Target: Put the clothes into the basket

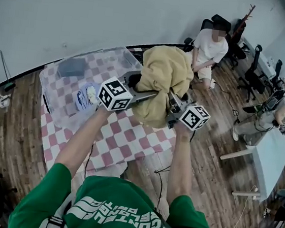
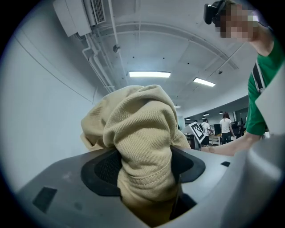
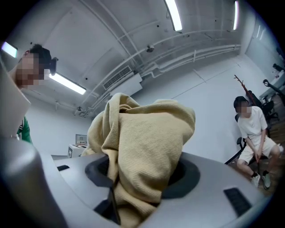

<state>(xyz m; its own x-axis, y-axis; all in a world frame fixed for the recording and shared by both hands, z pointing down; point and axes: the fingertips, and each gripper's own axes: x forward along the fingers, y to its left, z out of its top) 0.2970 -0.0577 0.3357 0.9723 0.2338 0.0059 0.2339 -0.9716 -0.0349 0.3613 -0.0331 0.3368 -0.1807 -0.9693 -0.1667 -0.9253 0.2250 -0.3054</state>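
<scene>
A tan ribbed garment (image 1: 162, 80) hangs bunched between my two grippers, high above the checkered table (image 1: 129, 140). My left gripper (image 1: 143, 94) is shut on a thick fold of it (image 2: 142, 133), the cloth filling the gap between the dark pads (image 2: 99, 171). From the other side, my right gripper (image 1: 173, 108) is shut on another fold (image 3: 147, 147), with cloth spilling over its pads (image 3: 187, 178). A clear plastic basket (image 1: 49, 98) stands at the table's left. Inside it lie a blue and white cloth (image 1: 87, 95) and a grey item (image 1: 71, 67).
A person in white (image 1: 208, 49) sits just beyond the table at the back right, near dark office chairs (image 1: 249, 72). A white table (image 1: 265, 155) and more people stand at the right. A cable (image 1: 161, 182) trails across the wooden floor by my feet.
</scene>
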